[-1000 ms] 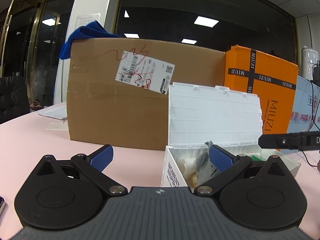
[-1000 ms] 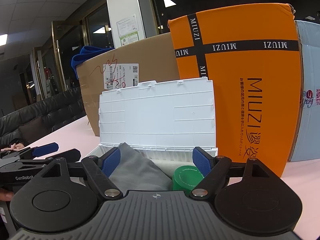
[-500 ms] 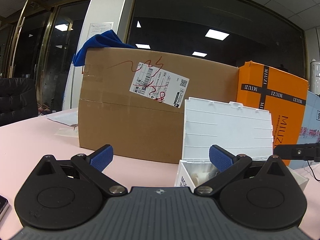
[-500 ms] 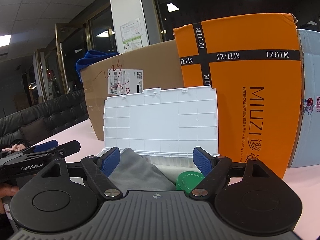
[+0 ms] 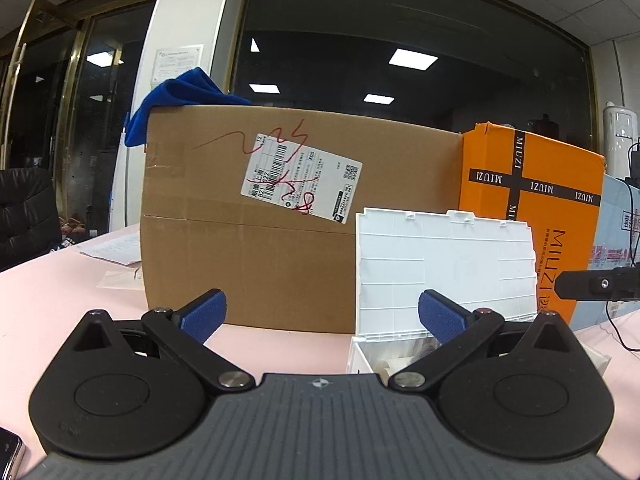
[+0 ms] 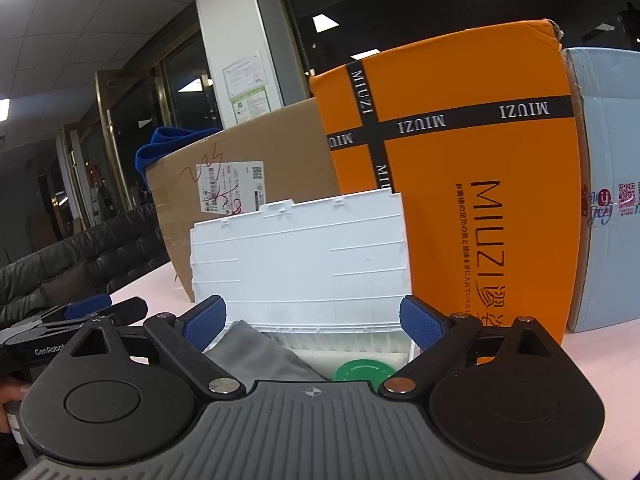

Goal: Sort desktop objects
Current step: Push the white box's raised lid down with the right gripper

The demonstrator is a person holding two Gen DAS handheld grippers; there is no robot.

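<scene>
- Left gripper (image 5: 322, 314): jaws spread wide, nothing between the blue pads (image 5: 204, 314). It hangs level over the pink table (image 5: 52, 300), just left of the white box (image 5: 362, 354), probably waiting for its turn.
- Right gripper (image 6: 314, 322): also wide open and empty, aimed straight at the box from the front, so likely the one placed to reach in.
- In the box, seen from the right wrist: a grey cloth (image 6: 260, 356) on the left and a green cap (image 6: 362, 370) beside it on the right. Both lie low inside, beneath the fingers and partly hidden by the gripper body.
- The lid (image 6: 300, 264) stands upright behind the box, apparently propped against the cartons, which keeps the opening free.
- Behind it: a brown carton (image 5: 248, 248) with a blue cloth (image 5: 176, 100) draped on its top corner, and an orange carton (image 6: 460, 184).
- Loose items left to sort cannot be seen; only a phone's edge (image 5: 10, 454) shows at the left.
</scene>
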